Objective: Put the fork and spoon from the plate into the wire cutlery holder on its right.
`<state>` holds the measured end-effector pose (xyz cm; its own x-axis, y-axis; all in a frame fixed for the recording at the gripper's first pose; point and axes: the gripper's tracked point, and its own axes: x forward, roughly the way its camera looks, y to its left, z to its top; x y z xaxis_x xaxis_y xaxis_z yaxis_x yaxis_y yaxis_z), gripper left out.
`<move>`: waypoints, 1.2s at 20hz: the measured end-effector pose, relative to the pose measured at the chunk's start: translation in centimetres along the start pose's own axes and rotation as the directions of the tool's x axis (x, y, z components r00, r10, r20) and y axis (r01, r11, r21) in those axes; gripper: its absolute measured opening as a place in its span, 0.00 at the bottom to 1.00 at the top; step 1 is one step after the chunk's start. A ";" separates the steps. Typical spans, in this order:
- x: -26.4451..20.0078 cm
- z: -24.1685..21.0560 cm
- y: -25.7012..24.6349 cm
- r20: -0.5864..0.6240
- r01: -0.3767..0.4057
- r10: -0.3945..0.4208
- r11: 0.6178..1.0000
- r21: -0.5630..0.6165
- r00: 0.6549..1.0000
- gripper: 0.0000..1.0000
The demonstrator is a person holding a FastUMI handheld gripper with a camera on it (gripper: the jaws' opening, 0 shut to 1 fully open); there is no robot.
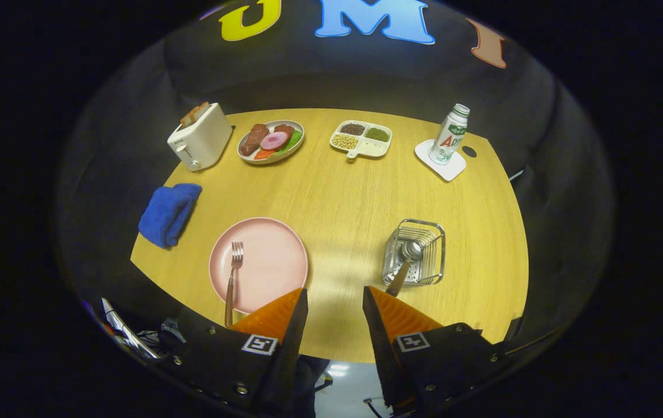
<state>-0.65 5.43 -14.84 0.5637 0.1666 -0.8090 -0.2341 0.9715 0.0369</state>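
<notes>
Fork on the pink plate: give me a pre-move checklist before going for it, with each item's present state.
1. Spoon already in the wire cutlery holder: ok, its bowl lies inside, its handle sticks out over the near rim.
2. Fork left to move: ok, it lies on the pink plate, tines away, handle overhanging the near rim.
3. Gripper free: ok, fingers apart with nothing between them.
4. Gripper lined up with the fork: not ok, the fork lies left of the fingers.
5. Handle free to grasp: ok, nothing rests on it.
6. Room in the holder beside the spoon: ok, open space shows.
</notes>
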 end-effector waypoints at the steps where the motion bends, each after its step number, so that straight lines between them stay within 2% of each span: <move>1: 0.4 -0.2 0.9 -0.006 -0.013 0.012 1.000 -0.010 1.000 0.59; 10: 5.8 -3.0 10.6 -0.110 -0.148 0.136 0.982 -0.118 0.985 0.59; 17: 10.3 -5.3 14.4 -0.161 -0.161 0.132 0.969 -0.185 0.978 0.60; 18: 10.8 -5.3 14.7 -0.165 -0.158 0.128 0.969 -0.189 0.978 0.54; 24: 12.7 -6.4 15.5 -0.206 -0.163 0.128 0.974 -0.159 0.970 0.54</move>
<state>-2.13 21.51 -28.31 0.3535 0.2514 -0.9010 -0.4459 0.8920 0.0740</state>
